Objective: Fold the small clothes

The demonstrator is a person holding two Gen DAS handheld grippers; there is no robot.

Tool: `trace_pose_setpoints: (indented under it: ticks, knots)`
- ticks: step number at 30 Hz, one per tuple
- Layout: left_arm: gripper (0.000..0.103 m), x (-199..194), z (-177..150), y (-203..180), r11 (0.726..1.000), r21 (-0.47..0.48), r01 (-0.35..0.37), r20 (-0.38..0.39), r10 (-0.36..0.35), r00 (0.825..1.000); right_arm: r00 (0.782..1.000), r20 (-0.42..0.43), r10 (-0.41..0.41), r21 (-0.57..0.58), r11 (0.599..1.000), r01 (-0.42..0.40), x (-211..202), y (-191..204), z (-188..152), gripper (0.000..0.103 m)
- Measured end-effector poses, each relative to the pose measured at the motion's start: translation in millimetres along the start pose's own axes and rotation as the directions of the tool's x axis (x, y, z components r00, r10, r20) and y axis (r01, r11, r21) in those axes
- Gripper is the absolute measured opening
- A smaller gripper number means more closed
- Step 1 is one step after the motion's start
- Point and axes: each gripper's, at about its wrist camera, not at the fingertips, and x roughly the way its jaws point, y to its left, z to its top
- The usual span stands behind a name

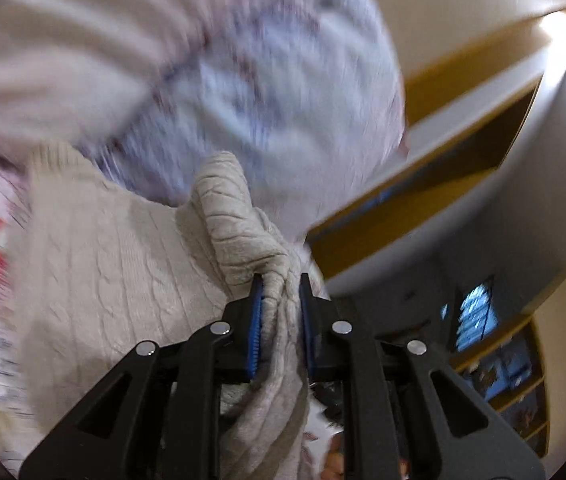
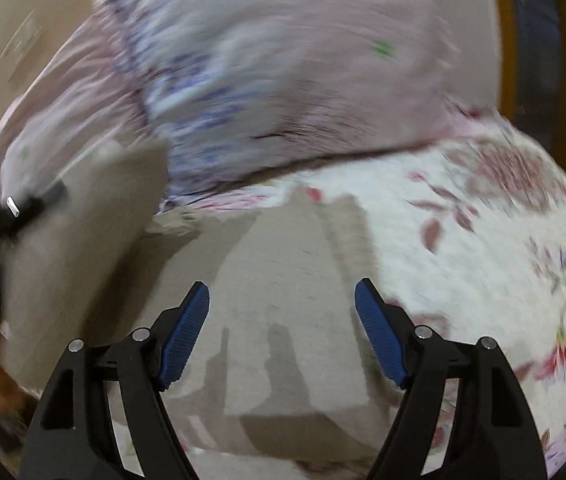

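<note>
Barely begun: one fold is getting under way on the bed [image 2: 483, 216].
Sweater [image 2: 283, 280] is lying mostly flat at 6 o'clock; left gripper [image 1: 281, 284] is pinching a bunched corner of it, right gripper [image 2: 282, 286] is hovering apart, empty.

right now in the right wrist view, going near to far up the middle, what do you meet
right gripper, jaws open with nothing between them → beige knit garment lying flat → floral bedsheet → lilac patterned pillow at the back
</note>
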Motion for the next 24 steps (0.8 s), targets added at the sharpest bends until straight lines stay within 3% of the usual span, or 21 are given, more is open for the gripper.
trace_pose_setpoints:
  ticks: [2,4,6,9,12,15,17,21,24]
  knots:
    - [0.014,31.2,-12.2,2.8,1.000,-0.012,0.015,-0.092,-0.016,0.996,1.000,-0.015,0.015,0.073,0.997,-0.014,-1.6,-21.2,0.4,0.077]
    - [0.021,46.8,-21.3,2.3,0.998,-0.042,0.048,-0.164,-0.054,0.985,0.999,-0.022,0.038,0.117,0.992,-0.035,-4.5,-33.9,2.4,0.077]
    - [0.055,42.1,-23.7,-6.8,0.996,-0.017,0.084,-0.175,-0.085,0.981,0.996,-0.021,0.088,0.152,0.985,-0.083,-8.6,-42.7,7.5,0.077]
    - [0.078,2.5,-13.7,-20.7,0.994,0.083,0.071,-0.072,-0.065,0.995,0.971,-0.036,0.237,0.222,0.949,-0.224,-10.8,-49.9,15.1,0.077]
    - [0.083,-31.2,1.4,-16.3,0.992,0.115,-0.053,0.038,0.049,0.998,0.913,-0.090,0.398,0.286,0.889,-0.359,-2.8,-44.5,19.9,0.077]
    - [0.083,-55.1,4.4,7.1,0.973,0.089,-0.214,0.074,0.208,0.975,0.862,-0.167,0.479,0.321,0.853,-0.411,16.1,-32.8,20.9,0.077]
    - [0.082,-58.2,0.8,29.3,0.955,0.032,-0.295,0.054,0.293,0.955,0.852,-0.213,0.478,0.323,0.858,-0.401,29.0,-24.6,20.0,0.077]
    - [0.082,-56.5,-2.3,59.6,0.934,-0.024,-0.357,-0.002,0.357,0.934,0.845,-0.301,0.442,0.293,0.886,-0.358,50.1,-8.0,16.4,0.073]
    - [0.079,-51.6,-8.0,64.6,0.937,-0.009,-0.349,-0.034,0.349,0.937,0.835,-0.335,0.436,0.259,0.895,-0.363,55.2,-0.9,15.2,0.062]
